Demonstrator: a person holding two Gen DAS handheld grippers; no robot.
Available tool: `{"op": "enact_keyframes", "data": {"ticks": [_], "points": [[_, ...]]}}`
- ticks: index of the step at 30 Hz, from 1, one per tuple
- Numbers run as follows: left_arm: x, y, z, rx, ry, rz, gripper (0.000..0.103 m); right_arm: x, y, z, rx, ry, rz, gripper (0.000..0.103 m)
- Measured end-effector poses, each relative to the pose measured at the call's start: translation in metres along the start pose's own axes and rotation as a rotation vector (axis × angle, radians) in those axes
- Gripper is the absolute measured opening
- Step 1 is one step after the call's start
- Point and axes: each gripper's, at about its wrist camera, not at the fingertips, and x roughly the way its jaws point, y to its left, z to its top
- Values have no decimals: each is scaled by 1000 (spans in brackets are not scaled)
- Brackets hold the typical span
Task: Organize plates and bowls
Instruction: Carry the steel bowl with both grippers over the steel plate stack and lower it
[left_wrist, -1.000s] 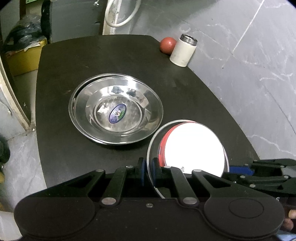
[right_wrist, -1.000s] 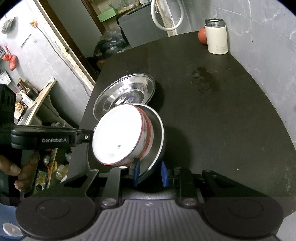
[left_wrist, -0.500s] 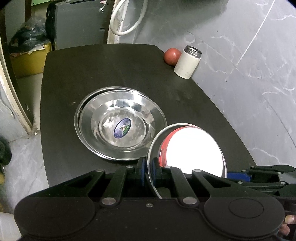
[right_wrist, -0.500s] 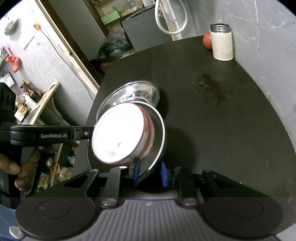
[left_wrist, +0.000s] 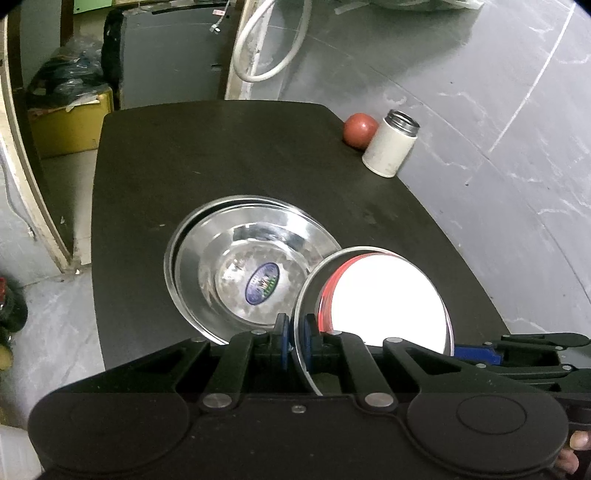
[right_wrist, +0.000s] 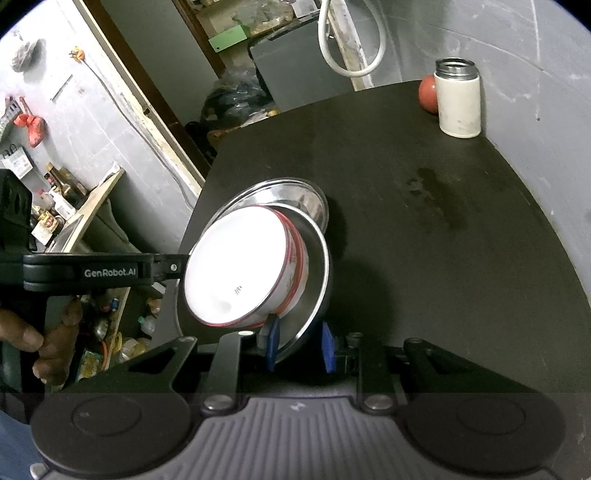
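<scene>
**Steel plate and white bowl pinched from two sides above the table**

Steel plate (left_wrist: 301, 314), shallow and shiny, was held on edge off the black table (left_wrist: 221, 155), tilted nearly upright. White bowl (left_wrist: 388, 299) with a red rim band sat against the plate's inner face, mouth turned toward the left wrist camera's right side.

Left gripper (left_wrist: 294, 343): blue pads pressed close together on the plate's rim, the thin metal edge running between them. In the right wrist view it reached in from the left as a black bar marked "GenRobot.AI", a hand (right_wrist: 48, 332) wrapped round its handle.

Right gripper (right_wrist: 300, 345): blue pads set wider apart, the left pad (right_wrist: 272, 341) in front of the plate beside the bowl's lower wall, the right pad behind the plate. Pads appeared to clamp plate and bowl together; contact of the right pad was not clear. In the left wrist view its black linkage and one blue pad showed at the lower right, just beyond the bowl.

Stack of steel plates (left_wrist: 236, 258) lay flat on the table just behind and left of the held pair, two rims visible, a blue oval sticker (left_wrist: 261, 283) in the centre of the top one.

Far corner of the table: white canister (left_wrist: 389, 146) with a metal neck, upright, and a red ball (left_wrist: 359, 129) touching or just beside it. Grey marbled wall ran along the table's right side.
</scene>
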Motion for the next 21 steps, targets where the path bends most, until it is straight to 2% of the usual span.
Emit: {"op": "enact_keyframes", "data": {"ticks": [21], "points": [[13, 32, 30, -71, -32, 76, 6, 39, 8, 42, -49, 26, 45, 27]]}}
